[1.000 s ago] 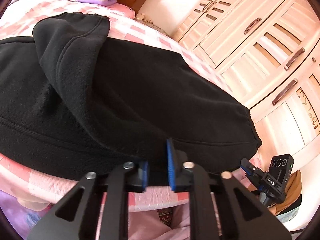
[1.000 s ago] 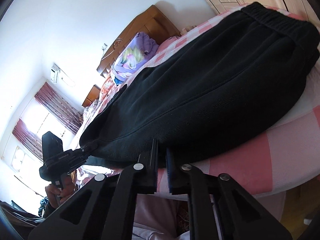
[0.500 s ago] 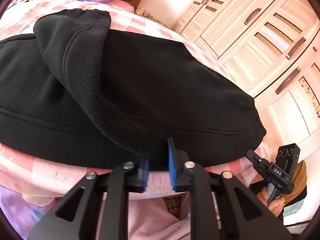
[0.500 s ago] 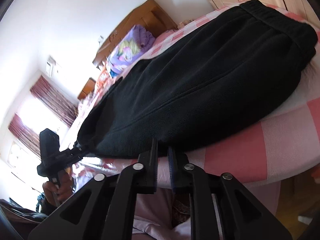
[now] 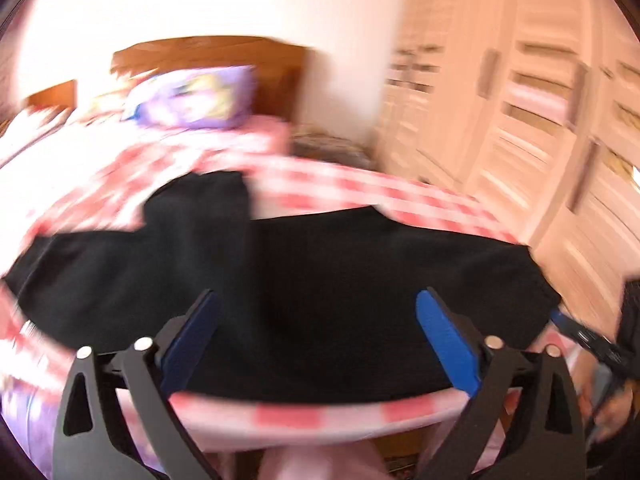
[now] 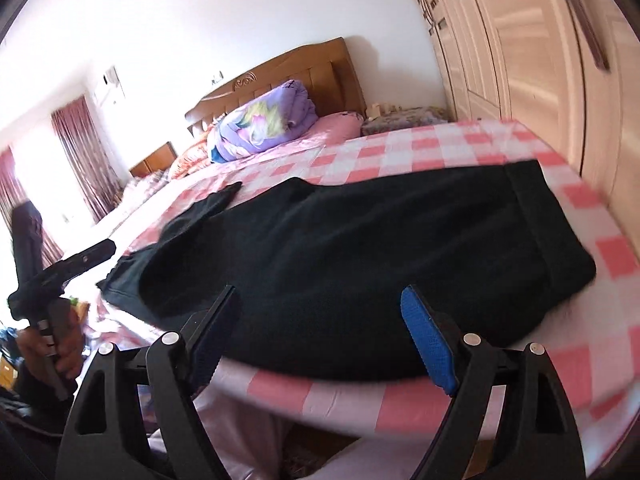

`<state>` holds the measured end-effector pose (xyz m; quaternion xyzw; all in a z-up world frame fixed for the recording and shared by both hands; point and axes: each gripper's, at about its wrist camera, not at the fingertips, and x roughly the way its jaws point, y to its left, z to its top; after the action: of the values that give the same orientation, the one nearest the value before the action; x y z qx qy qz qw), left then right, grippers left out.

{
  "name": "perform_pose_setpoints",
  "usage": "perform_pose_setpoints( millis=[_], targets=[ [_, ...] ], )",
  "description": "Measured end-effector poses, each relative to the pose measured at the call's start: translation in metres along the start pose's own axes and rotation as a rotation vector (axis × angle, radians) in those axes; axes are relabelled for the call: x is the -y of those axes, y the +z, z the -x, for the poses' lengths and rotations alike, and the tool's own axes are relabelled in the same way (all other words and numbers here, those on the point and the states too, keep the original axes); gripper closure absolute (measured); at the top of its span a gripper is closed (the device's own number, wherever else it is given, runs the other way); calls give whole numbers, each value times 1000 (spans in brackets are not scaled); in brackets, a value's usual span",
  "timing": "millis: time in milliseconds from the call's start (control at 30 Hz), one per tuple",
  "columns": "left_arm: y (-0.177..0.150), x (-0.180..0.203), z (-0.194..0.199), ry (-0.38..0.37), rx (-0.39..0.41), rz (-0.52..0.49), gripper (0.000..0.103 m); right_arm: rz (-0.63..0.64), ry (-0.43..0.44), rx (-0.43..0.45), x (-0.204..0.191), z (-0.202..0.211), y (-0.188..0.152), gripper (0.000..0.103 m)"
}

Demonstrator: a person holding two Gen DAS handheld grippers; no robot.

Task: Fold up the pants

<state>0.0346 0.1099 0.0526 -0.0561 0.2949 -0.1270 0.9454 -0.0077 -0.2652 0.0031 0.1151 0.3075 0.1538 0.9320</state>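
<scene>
Black pants (image 6: 360, 264) lie on the pink-checked bed sheet (image 6: 440, 148), apparently doubled lengthwise, one cuff askew. Left gripper (image 5: 316, 336) and right gripper (image 6: 320, 332) hover above, jaws opening wide, nothing between them. Crosswise folds likely remain.

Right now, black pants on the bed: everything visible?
The black pants look like thick, fleecy knit. They lie flat across the near edge of the pink checked bedsheet, folded lengthwise. The banded waist end is toward the wardrobe side, and a leg end is flipped over toward the headboard. Nothing grips them; only the sheet touches them.
</scene>
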Motion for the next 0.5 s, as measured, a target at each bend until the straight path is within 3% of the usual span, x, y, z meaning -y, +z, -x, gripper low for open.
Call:
perform_pose_setpoints(
  millis=[100, 167, 233, 267, 367, 433, 500],
  targets=[
    [0, 48, -44, -19, -92, -159, 2, 55, -118, -56, -6, -35, 11, 22],
    [-16, 68, -83, 35, -183, -249, 2, 86, -184, -105, 1, -47, 6, 21],
    [-32, 72, -114, 47, -294, -268, 2, 117, -272, -187, 13, -60, -7, 19],
    [-40, 67, -127, 43, -351, -258, 1, 126, -261, -183, 17, -56, -16, 19],
    [-42, 51, -130, -17, -359, -209, 1, 131, -221, -189, 24, -43, -29, 19],
    [-30, 52, -131, 4, -393, -193, 2, 78, -187, -185, 32, -33, -24, 19],
    [-6, 56, -128, -59, -376, -145, 2, 30, -150, -139, 37, -21, -14, 19]
  ],
)
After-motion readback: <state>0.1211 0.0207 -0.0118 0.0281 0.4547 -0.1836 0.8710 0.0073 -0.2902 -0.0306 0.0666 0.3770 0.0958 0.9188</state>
